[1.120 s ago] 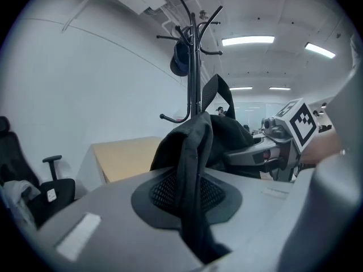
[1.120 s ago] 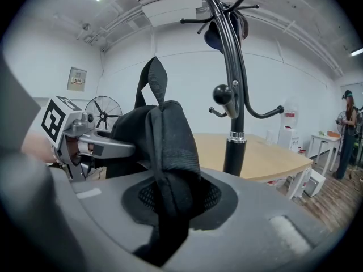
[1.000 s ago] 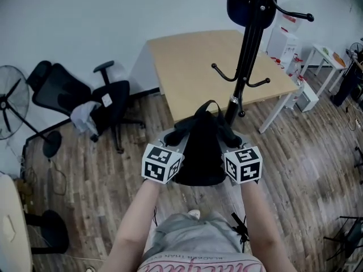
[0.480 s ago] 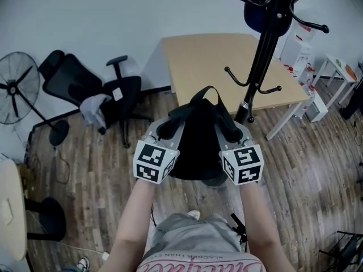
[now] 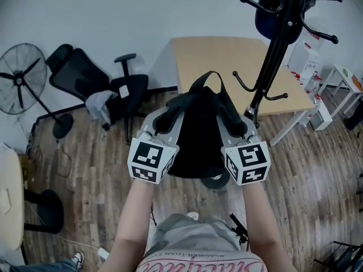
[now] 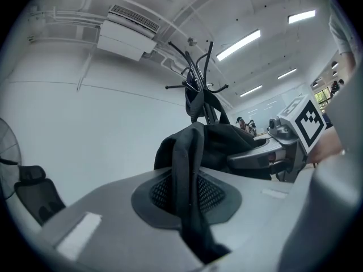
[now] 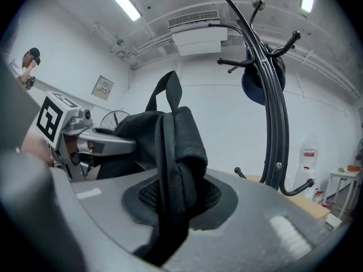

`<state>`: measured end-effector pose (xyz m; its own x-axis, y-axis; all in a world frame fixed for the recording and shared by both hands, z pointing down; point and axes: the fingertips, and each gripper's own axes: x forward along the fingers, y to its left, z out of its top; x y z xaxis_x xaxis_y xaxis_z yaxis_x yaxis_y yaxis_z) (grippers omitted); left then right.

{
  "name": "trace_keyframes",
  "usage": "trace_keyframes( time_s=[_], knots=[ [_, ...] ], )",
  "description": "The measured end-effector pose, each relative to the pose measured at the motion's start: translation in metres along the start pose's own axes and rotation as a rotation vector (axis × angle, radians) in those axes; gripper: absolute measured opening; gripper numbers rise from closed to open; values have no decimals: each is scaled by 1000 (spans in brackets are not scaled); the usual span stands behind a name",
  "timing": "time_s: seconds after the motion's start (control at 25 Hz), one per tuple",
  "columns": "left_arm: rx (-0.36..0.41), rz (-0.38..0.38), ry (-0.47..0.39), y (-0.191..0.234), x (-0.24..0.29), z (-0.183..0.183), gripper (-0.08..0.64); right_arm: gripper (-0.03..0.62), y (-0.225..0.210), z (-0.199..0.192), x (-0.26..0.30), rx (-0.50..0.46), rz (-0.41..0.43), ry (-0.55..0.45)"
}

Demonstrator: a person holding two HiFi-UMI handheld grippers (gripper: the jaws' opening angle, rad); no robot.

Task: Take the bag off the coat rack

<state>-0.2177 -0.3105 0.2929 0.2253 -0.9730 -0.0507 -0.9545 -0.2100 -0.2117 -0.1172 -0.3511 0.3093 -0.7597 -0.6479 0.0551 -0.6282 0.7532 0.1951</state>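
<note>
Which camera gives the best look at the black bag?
The head view: the whole bag shows, beside the coat rack. Each gripper view shows only a clamped strap and part of its bulk.

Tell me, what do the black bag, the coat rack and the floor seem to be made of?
Bag: soft black fabric by the look of it, matte; its straps fold and sag limply.
Coat rack: probably metal with a glossy black finish; it has thin curved tubes with a shine along them.
Floor: grey-brown planks with visible grain. Whether it is real wood or laminate, I cannot tell.
</note>
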Motion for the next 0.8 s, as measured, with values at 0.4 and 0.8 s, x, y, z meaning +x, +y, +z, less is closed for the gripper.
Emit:
trace_keyframes(
  time_s=[0.4, 0.8],
  knots=[
    [-2, 13, -64, 9, -5, 25, 58, 72, 1, 24, 1, -7, -19, -46],
    [-10, 9, -104, 12, -3, 38, 58, 72, -3, 37, 1, -19, -37, -69]
  ],
)
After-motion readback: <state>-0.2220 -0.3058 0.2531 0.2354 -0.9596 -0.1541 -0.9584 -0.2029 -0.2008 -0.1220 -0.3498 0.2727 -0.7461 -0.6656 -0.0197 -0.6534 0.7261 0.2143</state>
